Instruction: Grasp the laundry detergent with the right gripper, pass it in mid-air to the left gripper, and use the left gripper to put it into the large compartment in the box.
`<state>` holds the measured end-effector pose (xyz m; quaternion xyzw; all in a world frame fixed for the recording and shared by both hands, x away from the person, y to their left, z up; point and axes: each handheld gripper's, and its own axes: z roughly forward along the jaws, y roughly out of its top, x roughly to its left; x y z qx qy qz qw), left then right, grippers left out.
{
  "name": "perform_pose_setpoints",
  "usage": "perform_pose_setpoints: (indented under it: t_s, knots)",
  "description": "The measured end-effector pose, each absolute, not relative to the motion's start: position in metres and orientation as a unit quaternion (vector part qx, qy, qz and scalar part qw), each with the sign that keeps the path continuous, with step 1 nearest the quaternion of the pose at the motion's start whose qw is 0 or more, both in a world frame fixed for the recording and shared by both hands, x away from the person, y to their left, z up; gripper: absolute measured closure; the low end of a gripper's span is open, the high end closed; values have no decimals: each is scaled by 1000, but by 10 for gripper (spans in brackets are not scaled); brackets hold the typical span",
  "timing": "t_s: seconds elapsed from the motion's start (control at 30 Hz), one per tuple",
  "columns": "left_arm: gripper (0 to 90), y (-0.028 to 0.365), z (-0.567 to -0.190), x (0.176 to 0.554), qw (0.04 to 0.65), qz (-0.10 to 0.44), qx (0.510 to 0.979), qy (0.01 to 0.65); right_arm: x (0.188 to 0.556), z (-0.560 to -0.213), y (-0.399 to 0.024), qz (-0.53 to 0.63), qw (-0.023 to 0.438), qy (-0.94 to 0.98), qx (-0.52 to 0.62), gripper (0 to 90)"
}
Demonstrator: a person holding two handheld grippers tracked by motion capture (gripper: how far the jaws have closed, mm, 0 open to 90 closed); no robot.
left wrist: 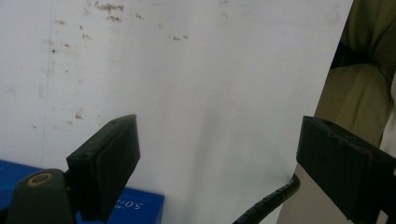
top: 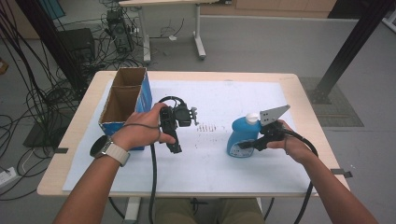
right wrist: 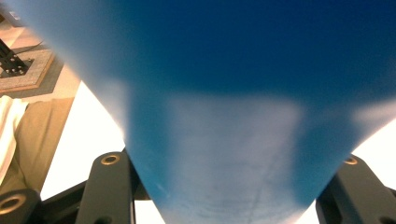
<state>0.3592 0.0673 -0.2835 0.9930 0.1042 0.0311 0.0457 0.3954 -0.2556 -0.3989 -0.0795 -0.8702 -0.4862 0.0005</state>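
A blue bottle (top: 242, 135) with a white cap stands upright on the white sheet (top: 219, 98), right of centre. My right gripper (top: 250, 143) comes at it from the right and is shut on its lower body. In the right gripper view the blue bottle (right wrist: 224, 93) sits blurred and close, and the right gripper (right wrist: 224, 186) has a jaw pressed against each side of it. My left gripper (top: 174, 147) lies in the left hand beside the cardboard box, its jaws pointing toward the near edge. In its own view the left gripper (left wrist: 219, 144) is open over bare sheet.
A cardboard box (top: 123, 100) with blue sides and two open compartments stands at the table's left; its blue side (left wrist: 135, 205) shows low in the left gripper view. A black round object (top: 98, 147) lies by the left edge. Cables trail from both grippers toward the near edge.
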Motion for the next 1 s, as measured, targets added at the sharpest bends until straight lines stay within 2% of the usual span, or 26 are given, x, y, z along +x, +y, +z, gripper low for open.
perform_pose_setpoints:
  t_s: [1.0]
  knots:
    - [136, 67, -282, 361, 47, 34, 992, 108, 395, -400, -256, -491, 0, -867, -83, 427]
